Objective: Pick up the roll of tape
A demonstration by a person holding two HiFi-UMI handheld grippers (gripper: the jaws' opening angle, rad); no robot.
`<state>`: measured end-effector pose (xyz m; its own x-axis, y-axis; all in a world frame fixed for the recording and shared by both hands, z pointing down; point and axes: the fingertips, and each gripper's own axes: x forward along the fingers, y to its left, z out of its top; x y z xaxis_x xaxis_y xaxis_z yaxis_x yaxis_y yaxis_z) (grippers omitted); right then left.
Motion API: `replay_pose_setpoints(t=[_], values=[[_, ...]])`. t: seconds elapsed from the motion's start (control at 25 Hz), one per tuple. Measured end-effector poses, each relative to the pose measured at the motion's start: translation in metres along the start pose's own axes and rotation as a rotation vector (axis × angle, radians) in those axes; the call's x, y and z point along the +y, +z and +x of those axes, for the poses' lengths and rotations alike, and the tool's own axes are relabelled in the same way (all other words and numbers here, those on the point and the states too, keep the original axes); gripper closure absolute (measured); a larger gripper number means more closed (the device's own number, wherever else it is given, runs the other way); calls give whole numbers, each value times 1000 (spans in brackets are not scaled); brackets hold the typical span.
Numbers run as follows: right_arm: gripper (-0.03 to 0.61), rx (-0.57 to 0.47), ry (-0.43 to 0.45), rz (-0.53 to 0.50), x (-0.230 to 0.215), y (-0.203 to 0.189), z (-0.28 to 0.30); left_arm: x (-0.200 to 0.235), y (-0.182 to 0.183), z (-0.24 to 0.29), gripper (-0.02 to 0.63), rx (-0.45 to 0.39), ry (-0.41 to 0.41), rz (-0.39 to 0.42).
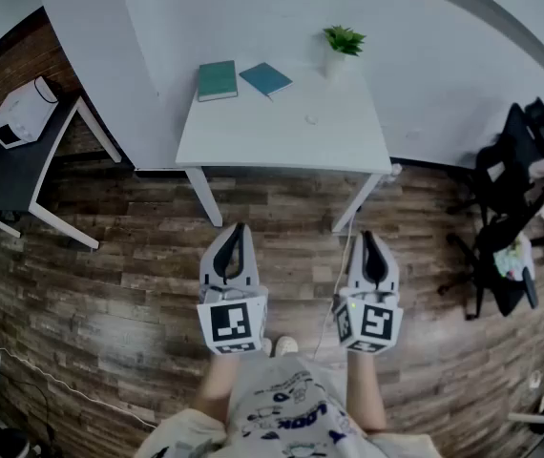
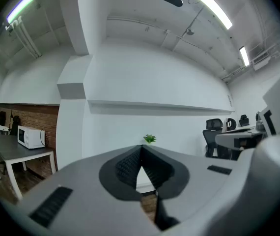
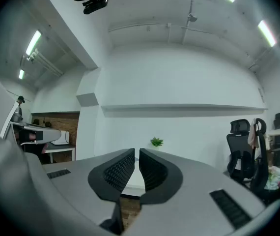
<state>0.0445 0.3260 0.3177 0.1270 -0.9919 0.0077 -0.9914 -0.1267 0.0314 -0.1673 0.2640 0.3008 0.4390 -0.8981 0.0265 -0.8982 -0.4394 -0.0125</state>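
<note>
Roll of tape (image 1: 311, 119), pale ring on table (image 1: 253, 132); left gripper (image 1: 239, 229), right gripper (image 1: 366, 237): ribbed jaws pressed together.

Two books (image 1: 218, 80) (image 1: 265, 78), two tables (image 1: 253, 136) (image 1: 5, 179), one plant (image 1: 343, 41), one microwave (image 1: 22, 113).

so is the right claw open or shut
Shut. In the right gripper view the right claw has its jaws nearly touching at the tips, nothing between them.

We see a white desk (image 1: 282, 136) against a white wall (image 1: 253, 8), standing on a dark wood-plank floor (image 1: 110, 275). Left of it, a dark table (image 1: 10, 175) carries a white microwave (image 1: 22, 113); black office chairs (image 1: 501, 175) stand to the right. Tube lights (image 2: 216, 9) line the ceiling.
</note>
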Motion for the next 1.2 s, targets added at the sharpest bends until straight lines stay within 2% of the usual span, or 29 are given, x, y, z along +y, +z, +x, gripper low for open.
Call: replay_pose_setpoints(t=[0.76,0.88,1.2], values=[[549,1,41,10,-16,-8,3,-18,-10,2,613,10,34,18],[549,10,56,15,-20,-11,6,-24,-14,3,612,18,45,-2],[548,16,72,29,-30,-17,29,-27,-17,29,612,33,48,1]])
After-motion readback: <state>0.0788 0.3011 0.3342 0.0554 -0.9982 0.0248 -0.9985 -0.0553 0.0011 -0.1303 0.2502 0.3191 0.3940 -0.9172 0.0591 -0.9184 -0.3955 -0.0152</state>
